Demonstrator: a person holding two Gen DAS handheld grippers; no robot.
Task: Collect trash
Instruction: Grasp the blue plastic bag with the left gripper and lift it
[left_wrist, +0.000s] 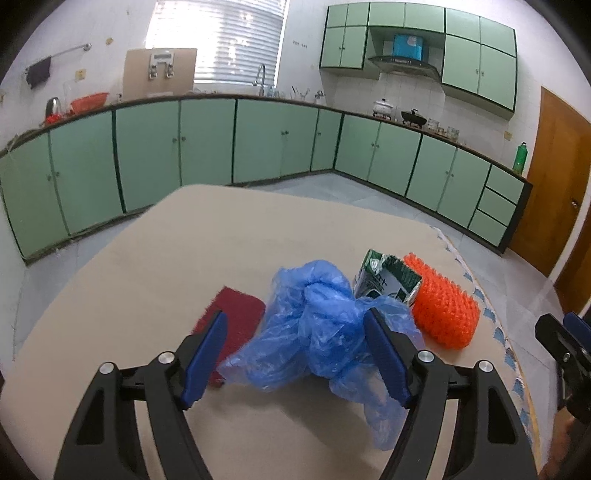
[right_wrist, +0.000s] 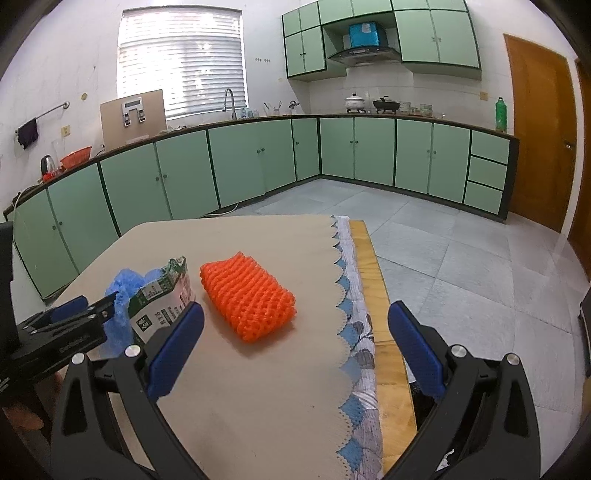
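Left gripper (left_wrist: 295, 354) gaped wide around blue plastic bag (left_wrist: 317, 325), lower center, staged to pinch; right gripper (right_wrist: 295, 347) open, holding nothing.

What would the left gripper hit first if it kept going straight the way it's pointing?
Most likely the crumpled blue plastic bag: it lies right between the open fingers of the left gripper. The green carton sits behind it, though depth is hard to judge.

Mint-green cabinets (right_wrist: 243, 166) along white walls, bright blinded window (right_wrist: 183, 61), grey tiled floor (right_wrist: 443, 236), wooden door (right_wrist: 539, 136)
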